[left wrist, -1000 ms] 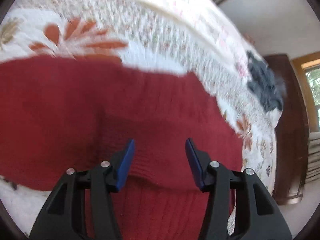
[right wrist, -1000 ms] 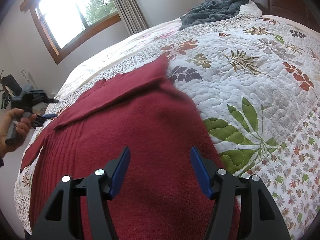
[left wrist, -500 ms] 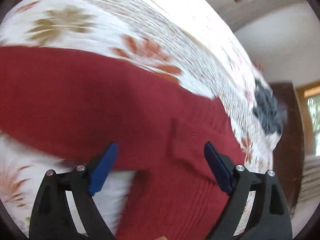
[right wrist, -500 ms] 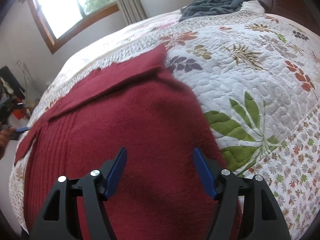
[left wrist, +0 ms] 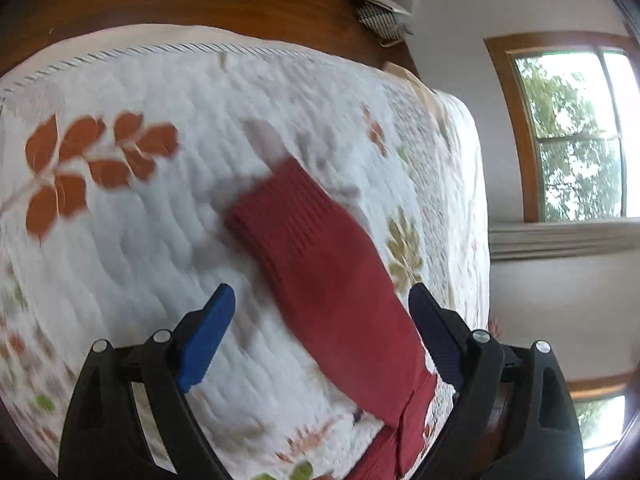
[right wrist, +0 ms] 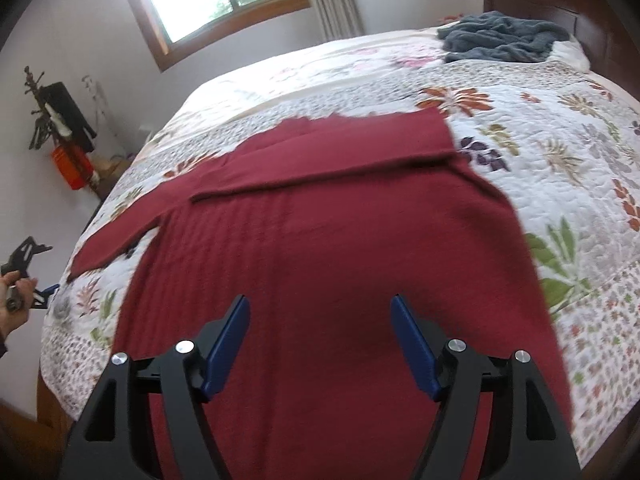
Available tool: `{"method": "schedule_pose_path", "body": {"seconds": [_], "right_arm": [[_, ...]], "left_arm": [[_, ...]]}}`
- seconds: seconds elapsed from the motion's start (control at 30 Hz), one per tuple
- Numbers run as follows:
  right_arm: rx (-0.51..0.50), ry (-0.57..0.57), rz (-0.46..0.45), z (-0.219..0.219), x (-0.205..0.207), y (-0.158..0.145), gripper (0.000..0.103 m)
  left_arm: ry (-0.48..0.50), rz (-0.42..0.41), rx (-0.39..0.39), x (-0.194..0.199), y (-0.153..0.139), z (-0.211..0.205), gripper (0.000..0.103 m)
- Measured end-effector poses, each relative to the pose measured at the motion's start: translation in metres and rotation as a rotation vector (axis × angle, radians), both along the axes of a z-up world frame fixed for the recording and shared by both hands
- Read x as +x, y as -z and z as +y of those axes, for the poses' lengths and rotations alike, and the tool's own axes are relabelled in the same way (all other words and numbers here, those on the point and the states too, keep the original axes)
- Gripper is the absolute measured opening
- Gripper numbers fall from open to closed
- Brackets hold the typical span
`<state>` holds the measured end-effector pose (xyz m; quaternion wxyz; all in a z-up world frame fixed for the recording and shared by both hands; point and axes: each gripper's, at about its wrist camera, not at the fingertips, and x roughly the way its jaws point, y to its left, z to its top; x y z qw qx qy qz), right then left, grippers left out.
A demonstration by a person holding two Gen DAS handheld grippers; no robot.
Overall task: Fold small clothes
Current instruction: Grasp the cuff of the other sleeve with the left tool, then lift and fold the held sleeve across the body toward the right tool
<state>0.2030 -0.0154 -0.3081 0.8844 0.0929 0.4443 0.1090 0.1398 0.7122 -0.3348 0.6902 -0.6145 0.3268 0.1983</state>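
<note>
Sweater (right wrist: 328,240) lies spread flat on the near part of the quilt (right wrist: 560,128), its body running from the near edge toward the middle of the bed. One sleeve is already folded across the chest at the far side; the other sleeve (left wrist: 320,272) stretches out loose toward the left edge of the bed.

The left gripper (left wrist: 320,300) hangs over that loose sleeve with its jaws wide apart, one either side of the cloth, holding nothing. The right gripper (right wrist: 320,332) hovers over the lower body of the sweater, jaws also well apart and empty.

The main risk, as I judge it, is a poor catch on the sleeve. The knit looks thick and soft, so closing the jaws could pinch up the quilt along with it, or take only the top layer and let the rest slide free when lifted. The sleeve lies near the left edge of the bed, so a dropped end might slip over the side. Pulling it across too hard could also drag the body askew and undo the fold at the far side, since nothing pins the sweater down. The grey blanket (right wrist: 500,40) by the headboard is well apart and no hindrance.
</note>
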Motion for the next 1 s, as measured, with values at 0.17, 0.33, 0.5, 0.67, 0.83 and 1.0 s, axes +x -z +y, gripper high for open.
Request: {"method": "schedule_pose_path", "body": {"seconds": [0.17, 0.33, 0.5, 0.67, 0.83, 1.0], "right_arm": [[-0.011, -0.025, 0.025, 0.025, -0.008, -0.001, 0.073], [-0.039, -0.051, 0.044, 0.04, -0.009, 0.0, 0.073], [-0.047, -0.064, 0.051, 0.051, -0.01, -0.002, 0.073], [-0.047, -0.091, 0.042, 0.06, -0.014, -0.009, 0.073], [-0.001, -0.081, 0.056, 0.056, -0.011, -0.02, 0.073], [0.051, -0.059, 0.051, 0.046, -0.01, -0.031, 0.073]], "left_arm": [[-0.004, 0.008, -0.046, 0.016, 0.03, -0.001, 0.086], [0.012, -0.001, -0.014, 0.03, 0.037, 0.004, 0.077], [0.02, 0.034, -0.015, 0.031, 0.045, 0.021, 0.022], [0.034, -0.01, 0.009, 0.03, 0.029, 0.019, 0.015], [0.132, -0.129, 0.111, 0.044, -0.038, -0.006, 0.013], [0.237, -0.225, 0.169, 0.081, -0.097, -0.048, 0.013]]}}
